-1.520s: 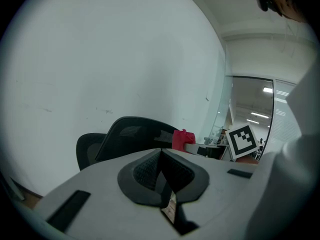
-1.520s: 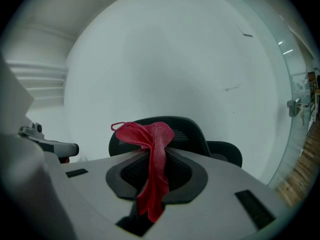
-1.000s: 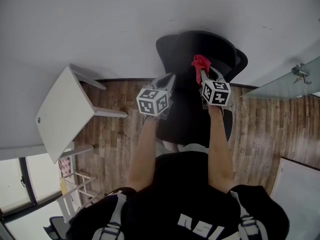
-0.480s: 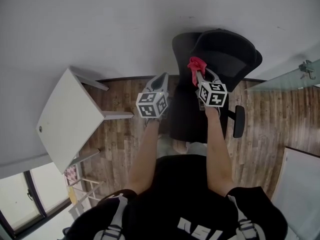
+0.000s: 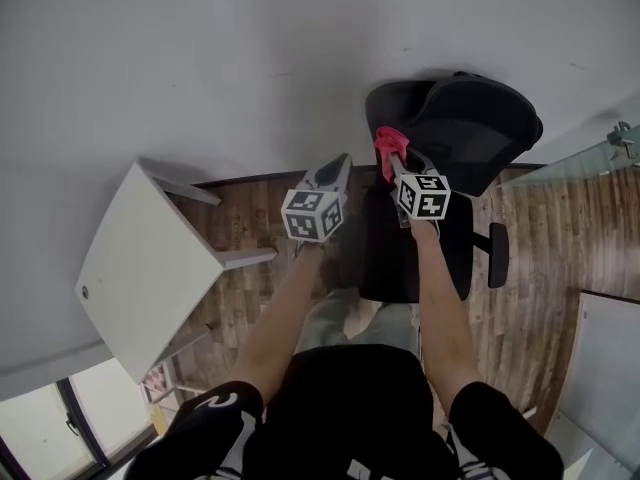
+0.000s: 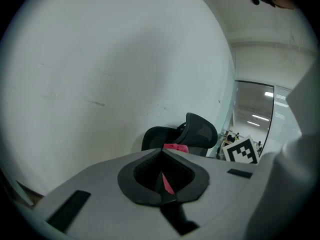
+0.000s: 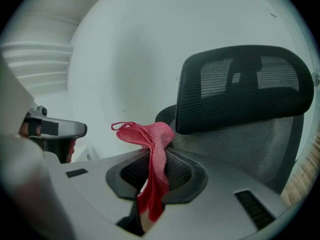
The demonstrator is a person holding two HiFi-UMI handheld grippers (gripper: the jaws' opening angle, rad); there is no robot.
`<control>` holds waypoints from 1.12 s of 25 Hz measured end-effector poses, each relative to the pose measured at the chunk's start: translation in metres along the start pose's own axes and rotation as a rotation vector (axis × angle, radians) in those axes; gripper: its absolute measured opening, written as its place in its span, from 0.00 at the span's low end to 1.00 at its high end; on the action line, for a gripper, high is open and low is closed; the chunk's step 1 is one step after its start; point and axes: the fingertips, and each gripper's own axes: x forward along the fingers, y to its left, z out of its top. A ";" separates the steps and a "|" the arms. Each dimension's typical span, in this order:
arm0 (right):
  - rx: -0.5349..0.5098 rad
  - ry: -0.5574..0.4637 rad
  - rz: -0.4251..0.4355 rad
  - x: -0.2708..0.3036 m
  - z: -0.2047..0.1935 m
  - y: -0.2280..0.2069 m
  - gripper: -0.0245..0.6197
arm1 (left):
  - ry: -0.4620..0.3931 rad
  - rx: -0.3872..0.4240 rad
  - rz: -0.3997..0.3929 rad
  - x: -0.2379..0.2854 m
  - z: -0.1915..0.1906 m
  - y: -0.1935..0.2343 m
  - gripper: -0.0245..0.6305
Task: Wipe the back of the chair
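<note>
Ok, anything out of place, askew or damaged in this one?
Nothing stands out. The black chair stands upright by the wall. The red cloth is pinched in the right gripper, held in front of the chair's back, and the left gripper is shut.

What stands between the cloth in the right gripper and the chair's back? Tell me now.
Nothing visible does. The red cloth, clamped in the right gripper, faces the mesh chair back with nothing between them. The left gripper is shut and off to the side, out of the path.
</note>
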 end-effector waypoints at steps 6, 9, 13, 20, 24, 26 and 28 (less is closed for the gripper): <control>-0.041 -0.006 -0.040 0.028 -0.016 -0.010 0.17 | 0.029 0.050 -0.080 0.014 -0.017 0.018 0.07; -0.062 -0.013 -0.055 0.035 -0.021 -0.012 0.17 | 0.038 0.059 -0.098 0.017 -0.026 0.027 0.07; -0.074 -0.020 -0.056 0.040 -0.028 -0.011 0.17 | 0.053 0.069 -0.106 0.020 -0.036 0.037 0.07; -0.085 -0.020 -0.052 0.058 -0.034 -0.010 0.17 | 0.064 0.063 -0.114 0.025 -0.049 0.054 0.07; -0.115 -0.001 -0.036 0.070 -0.039 -0.009 0.17 | 0.037 0.019 -0.104 0.026 -0.049 0.062 0.07; -0.125 0.002 -0.030 0.073 -0.040 -0.011 0.17 | 0.037 0.011 -0.099 0.026 -0.051 0.063 0.07; -0.128 0.004 -0.031 0.076 -0.042 -0.014 0.17 | 0.037 0.014 -0.097 0.026 -0.052 0.063 0.07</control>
